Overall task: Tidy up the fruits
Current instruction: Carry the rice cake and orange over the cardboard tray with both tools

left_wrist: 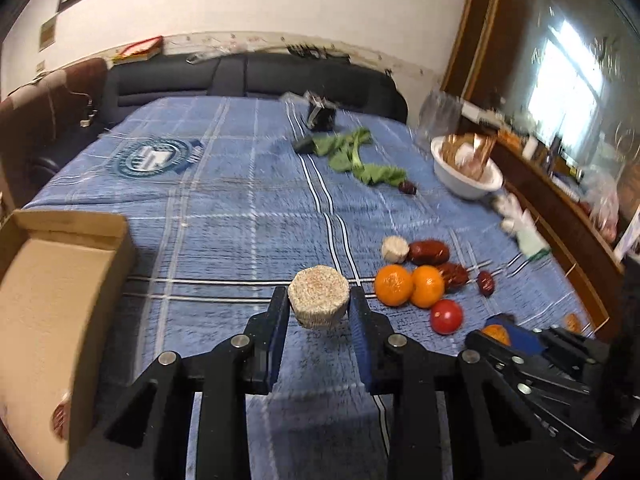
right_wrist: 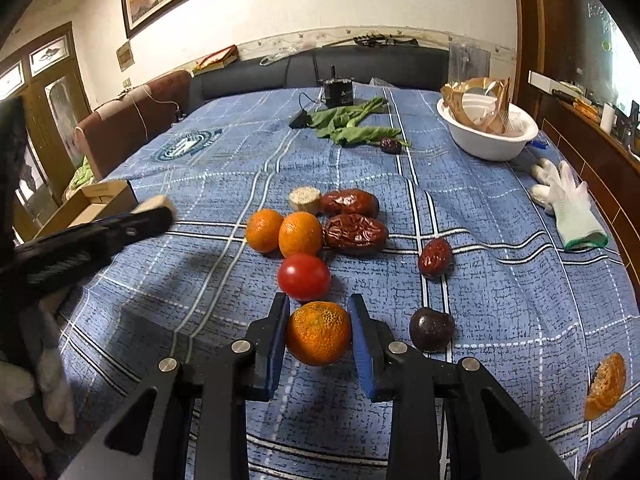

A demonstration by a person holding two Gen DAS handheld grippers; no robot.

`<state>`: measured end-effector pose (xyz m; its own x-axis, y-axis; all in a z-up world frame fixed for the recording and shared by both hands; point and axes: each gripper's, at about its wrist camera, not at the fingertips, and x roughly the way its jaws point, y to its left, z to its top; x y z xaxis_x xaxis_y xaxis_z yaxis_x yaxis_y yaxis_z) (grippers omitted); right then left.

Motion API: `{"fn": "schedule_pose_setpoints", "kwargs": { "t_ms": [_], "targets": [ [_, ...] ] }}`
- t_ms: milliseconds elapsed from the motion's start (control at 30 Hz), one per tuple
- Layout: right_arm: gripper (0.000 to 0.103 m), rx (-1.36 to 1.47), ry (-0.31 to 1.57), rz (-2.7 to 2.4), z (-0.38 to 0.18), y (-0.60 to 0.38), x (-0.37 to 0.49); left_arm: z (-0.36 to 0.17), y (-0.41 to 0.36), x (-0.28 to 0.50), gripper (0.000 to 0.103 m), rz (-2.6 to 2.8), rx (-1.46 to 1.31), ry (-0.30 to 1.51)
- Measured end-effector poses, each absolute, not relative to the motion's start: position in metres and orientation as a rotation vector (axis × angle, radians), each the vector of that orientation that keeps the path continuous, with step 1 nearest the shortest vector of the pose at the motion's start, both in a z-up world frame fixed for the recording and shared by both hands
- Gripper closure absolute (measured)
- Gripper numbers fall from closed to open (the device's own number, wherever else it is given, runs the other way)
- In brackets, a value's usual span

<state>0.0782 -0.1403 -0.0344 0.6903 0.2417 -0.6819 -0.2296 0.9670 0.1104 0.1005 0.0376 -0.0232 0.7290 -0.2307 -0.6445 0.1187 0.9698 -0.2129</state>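
My left gripper (left_wrist: 319, 300) is shut on a pale round rice cake (left_wrist: 319, 296) and holds it above the blue cloth, right of the open cardboard box (left_wrist: 60, 280). My right gripper (right_wrist: 319, 324) is shut on an orange tangerine (right_wrist: 319, 333). Ahead of it lie a red tomato (right_wrist: 304, 276), two tangerines (right_wrist: 284, 232), two large red dates (right_wrist: 354, 220), a small date (right_wrist: 435, 257), a dark plum (right_wrist: 432, 328) and a second small rice cake (right_wrist: 304, 199). The right gripper also shows in the left wrist view (left_wrist: 508, 330).
A white bowl (right_wrist: 488, 140) with wrappers stands at the far right. Green leaves (right_wrist: 352, 126), a lone date (right_wrist: 390, 145) and a black device (right_wrist: 338, 92) lie at the back. A white glove (right_wrist: 568, 196) lies right. A peel piece (right_wrist: 606, 384) lies near right.
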Motion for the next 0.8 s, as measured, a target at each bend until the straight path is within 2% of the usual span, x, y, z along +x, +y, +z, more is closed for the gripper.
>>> {"fn": "schedule_pose_setpoints", "kwargs": {
  "t_ms": [200, 367, 600, 800],
  "targets": [
    [0.071, 0.024, 0.722, 0.332, -0.006, -0.117, 0.054, 0.008, 0.097, 0.048, 0.074, -0.119, -0.254, 0.699],
    [0.071, 0.013, 0.682, 0.446, 0.022, -0.080, 0.033, 0.028, 0.162, 0.010, 0.074, 0.031, -0.228, 0.672],
    [0.070, 0.007, 0.716, 0.672, 0.042, 0.003, 0.031, 0.012, 0.266, 0.005, 0.074, 0.256, -0.266, 0.790],
    [0.070, -0.055, 0.820, 0.829, 0.026, 0.089, 0.034, -0.011, 0.305, 0.024, 0.074, 0.271, -0.303, 0.899]
  ]
}}
